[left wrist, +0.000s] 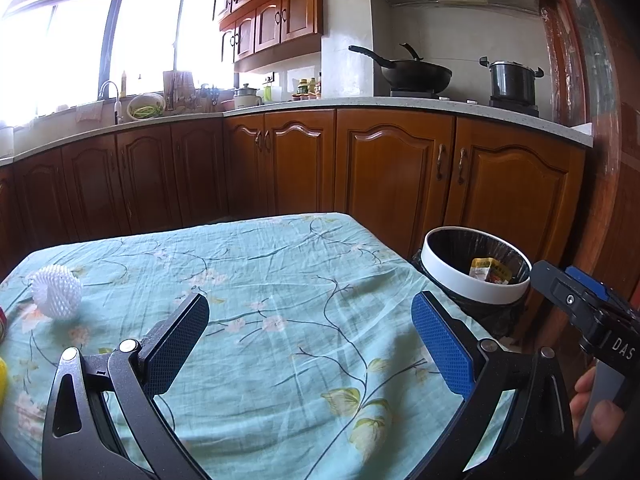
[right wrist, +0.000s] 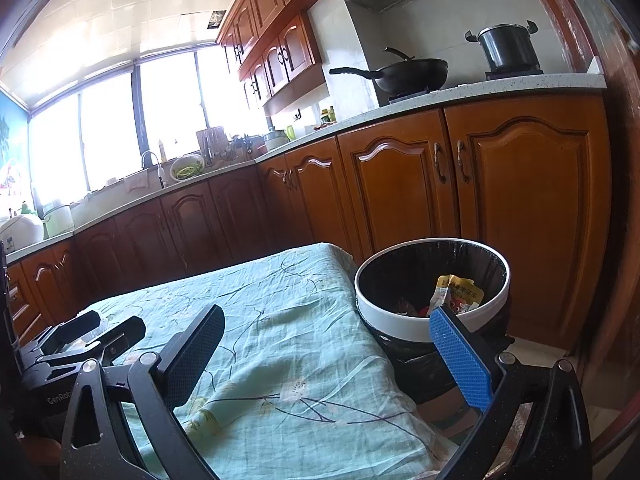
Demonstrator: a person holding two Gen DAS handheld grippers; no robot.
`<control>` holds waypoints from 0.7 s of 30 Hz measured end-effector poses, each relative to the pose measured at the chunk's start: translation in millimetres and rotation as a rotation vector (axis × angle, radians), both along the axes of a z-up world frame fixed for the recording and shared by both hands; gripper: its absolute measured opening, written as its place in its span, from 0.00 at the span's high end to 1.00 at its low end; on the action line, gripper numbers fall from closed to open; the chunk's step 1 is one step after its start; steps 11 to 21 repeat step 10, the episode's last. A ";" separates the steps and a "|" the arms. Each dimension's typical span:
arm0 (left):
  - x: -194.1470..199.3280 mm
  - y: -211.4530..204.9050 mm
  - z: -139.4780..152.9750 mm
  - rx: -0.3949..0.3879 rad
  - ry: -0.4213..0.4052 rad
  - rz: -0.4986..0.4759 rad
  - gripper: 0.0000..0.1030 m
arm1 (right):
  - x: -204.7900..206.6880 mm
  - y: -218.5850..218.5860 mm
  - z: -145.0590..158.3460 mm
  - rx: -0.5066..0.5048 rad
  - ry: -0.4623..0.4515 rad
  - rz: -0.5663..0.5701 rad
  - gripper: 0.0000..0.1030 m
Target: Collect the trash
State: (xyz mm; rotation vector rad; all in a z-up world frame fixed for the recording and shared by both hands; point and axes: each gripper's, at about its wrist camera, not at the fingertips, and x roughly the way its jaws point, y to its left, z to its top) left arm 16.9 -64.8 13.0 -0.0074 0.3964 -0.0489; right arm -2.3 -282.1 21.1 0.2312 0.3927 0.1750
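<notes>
A white foam fruit net (left wrist: 57, 290) lies on the floral green tablecloth (left wrist: 280, 280) at the far left. My left gripper (left wrist: 310, 328) hovers open over the cloth with nothing between its fingers. A white-rimmed trash bin (left wrist: 476, 286) with a black liner stands beside the table's right edge, a yellow wrapper (left wrist: 490, 270) inside. In the right wrist view the same bin (right wrist: 400, 326) holds the wrapper (right wrist: 456, 292), and my right gripper (right wrist: 326, 332) stands open and empty near the table's right edge, just short of the bin.
Wooden cabinets (left wrist: 392, 176) and a counter run behind the table. A wok (left wrist: 412, 74) and pot (left wrist: 512, 80) sit on the stove. A hand (left wrist: 596, 408) holds the right gripper's handle. Red and yellow objects peek in at the left edge (left wrist: 2, 360).
</notes>
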 end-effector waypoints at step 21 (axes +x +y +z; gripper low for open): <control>6.6 2.9 -3.4 -0.003 0.018 -0.005 0.00 | 8.8 -0.3 -1.5 0.004 0.022 0.009 0.00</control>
